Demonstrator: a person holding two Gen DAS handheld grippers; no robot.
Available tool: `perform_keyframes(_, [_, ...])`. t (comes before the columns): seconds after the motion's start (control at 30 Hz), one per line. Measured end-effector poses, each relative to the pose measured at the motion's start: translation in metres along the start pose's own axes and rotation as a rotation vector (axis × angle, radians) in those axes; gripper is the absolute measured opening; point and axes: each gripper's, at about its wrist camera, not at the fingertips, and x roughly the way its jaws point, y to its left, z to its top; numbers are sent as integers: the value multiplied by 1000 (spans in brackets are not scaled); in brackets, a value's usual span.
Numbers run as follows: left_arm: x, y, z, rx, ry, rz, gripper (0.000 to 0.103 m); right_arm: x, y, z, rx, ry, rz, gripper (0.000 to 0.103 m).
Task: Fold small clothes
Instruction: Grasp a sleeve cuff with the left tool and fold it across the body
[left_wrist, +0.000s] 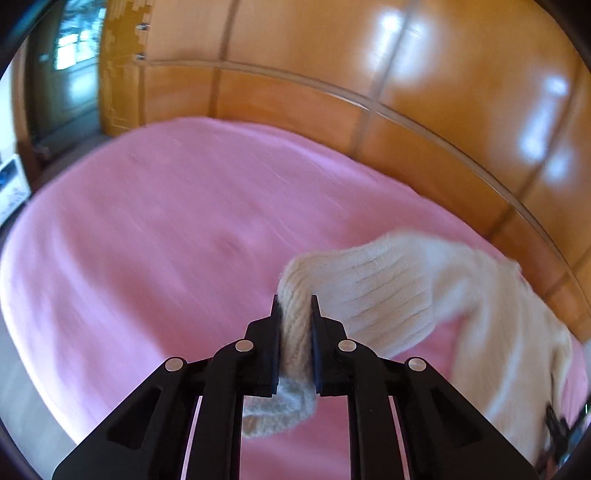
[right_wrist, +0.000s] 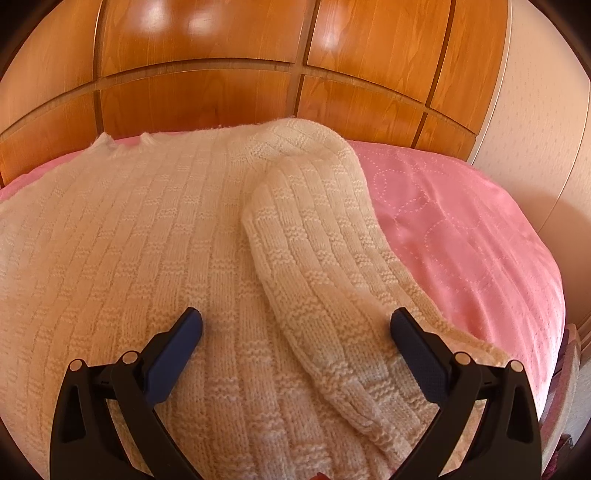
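Note:
A cream knitted sweater (right_wrist: 129, 240) lies spread on a pink bedspread (right_wrist: 461, 240). Its right sleeve (right_wrist: 314, 240) is folded in over the body, cuff towards me. My right gripper (right_wrist: 295, 321) hovers open just above the sweater; the sleeve runs between its wide-apart fingers, and neither pad presses on it. In the left wrist view, my left gripper (left_wrist: 294, 302) is shut on the ribbed cuff of the other sleeve (left_wrist: 295, 332). That cuff is raised off the bedspread (left_wrist: 166, 221), and the sleeve stretches back to the right, to the sweater's body (left_wrist: 498, 314). The left view is blurred.
A glossy wooden panelled headboard (right_wrist: 221, 92) runs behind the bed and shows as the headboard (left_wrist: 443, 92) in the left view too. A pale wall (right_wrist: 535, 129) stands at the right. A dark doorway (left_wrist: 70, 74) lies beyond the bed's far left corner.

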Motion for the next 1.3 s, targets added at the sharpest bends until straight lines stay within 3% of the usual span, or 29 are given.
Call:
perform_keyframes(0.2, [25, 44, 58, -77, -15, 117, 12, 1, 1, 0, -2, -1, -3, 101])
perform_keyframes(0.43, [34, 31, 97, -4, -101, 259, 11, 2, 2, -1, -2, 0, -4, 101])
perform_keyframes(0.57, [23, 24, 125, 1, -154, 273, 11, 4, 1, -2, 6, 2, 6, 101])
perform_keyframes(0.67, [23, 7, 132, 42, -143, 223, 11, 4, 0, -2, 9, 3, 8, 101])
perform_keyframes(0.87, [23, -55, 118, 88, -15, -24, 11, 5, 0, -2, 9, 2, 9, 101])
perform_keyframes(1.07, [18, -150, 97, 152, 58, -229, 11, 5, 0, -2, 10, 0, 9, 101])
perform_keyframes(1.3, [23, -263, 61, 240, 119, -377, 11, 5, 0, -2, 13, -1, 10, 101])
